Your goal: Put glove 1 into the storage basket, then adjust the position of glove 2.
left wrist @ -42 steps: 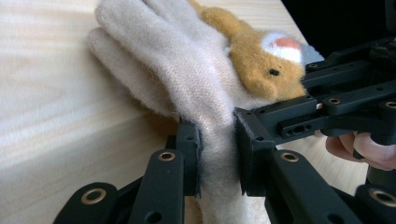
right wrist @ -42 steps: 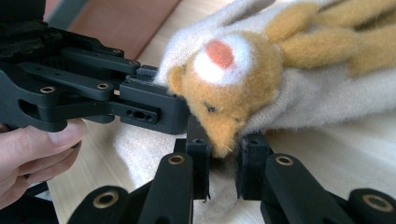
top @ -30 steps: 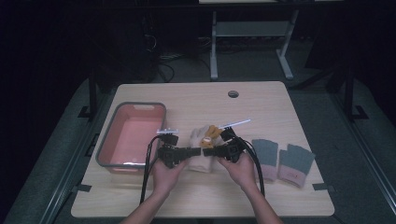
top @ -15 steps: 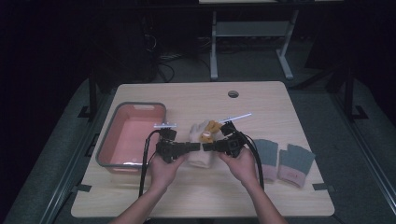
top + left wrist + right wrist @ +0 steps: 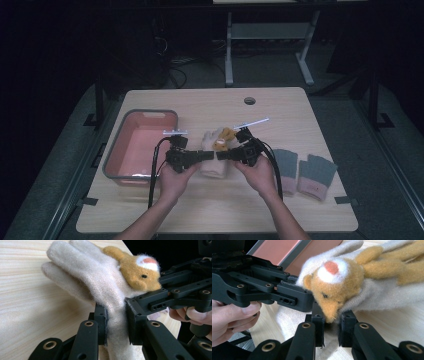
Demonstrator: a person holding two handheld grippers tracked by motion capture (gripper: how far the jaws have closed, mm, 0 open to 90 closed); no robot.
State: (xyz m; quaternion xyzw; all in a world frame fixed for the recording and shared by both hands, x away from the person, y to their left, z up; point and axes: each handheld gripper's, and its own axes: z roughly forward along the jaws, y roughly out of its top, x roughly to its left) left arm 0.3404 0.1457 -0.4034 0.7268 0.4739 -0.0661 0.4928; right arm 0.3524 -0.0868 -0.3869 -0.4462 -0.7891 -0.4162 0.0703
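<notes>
Dark rm, wood table (image 5: 280, 107), pink bin (image 5: 131, 122)

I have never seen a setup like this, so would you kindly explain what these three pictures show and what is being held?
A person at a wooden table holds a hand-operated tool in each hand: the left gripper and the right gripper, each with two black jaws. One picture looks down from above; the other two come from cameras riding on each gripper. Both grippers are shut on a cream glove with an orange plush animal on it, each pinching a fold of its fabric. Also on the table are a pink tray at the left and a pair of grey-green gloves at the right.
</notes>
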